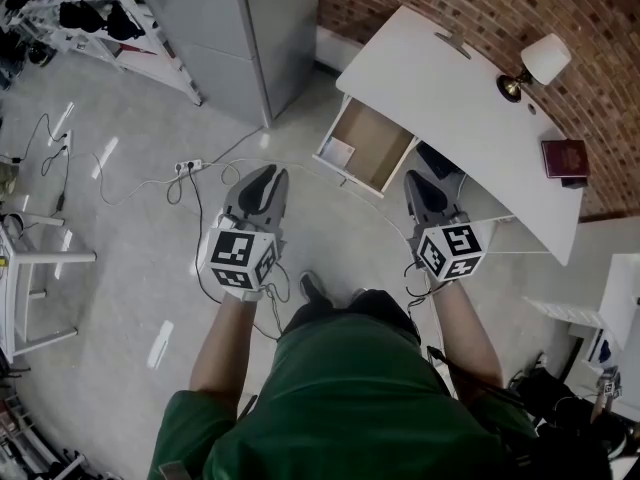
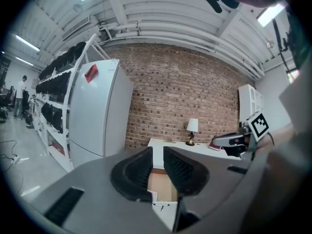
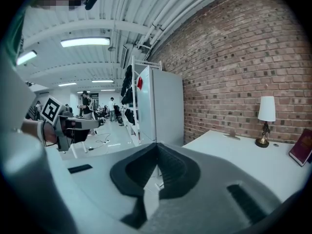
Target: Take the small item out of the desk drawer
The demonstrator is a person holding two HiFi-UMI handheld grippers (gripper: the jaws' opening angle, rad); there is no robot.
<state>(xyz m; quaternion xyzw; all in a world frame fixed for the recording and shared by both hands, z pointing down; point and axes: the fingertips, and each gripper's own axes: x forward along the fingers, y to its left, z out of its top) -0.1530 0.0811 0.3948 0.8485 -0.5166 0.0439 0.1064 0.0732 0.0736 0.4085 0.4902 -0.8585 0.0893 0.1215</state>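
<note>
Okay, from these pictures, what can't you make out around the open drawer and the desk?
Small item in the drawer: head view, just a pale patch, too small to identify.
Drawer's inside: left gripper view, mostly covered by the left tool.
Drawer's rear: head view, under the desk top.
Red book cover print: too small in every view.

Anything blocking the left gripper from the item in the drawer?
Nothing visible. The drawer is open, and the white item lies uncovered in the corner nearest the left gripper, whose jaws stand apart, short of the drawer front. Only the front's rim needs clearing.
</note>
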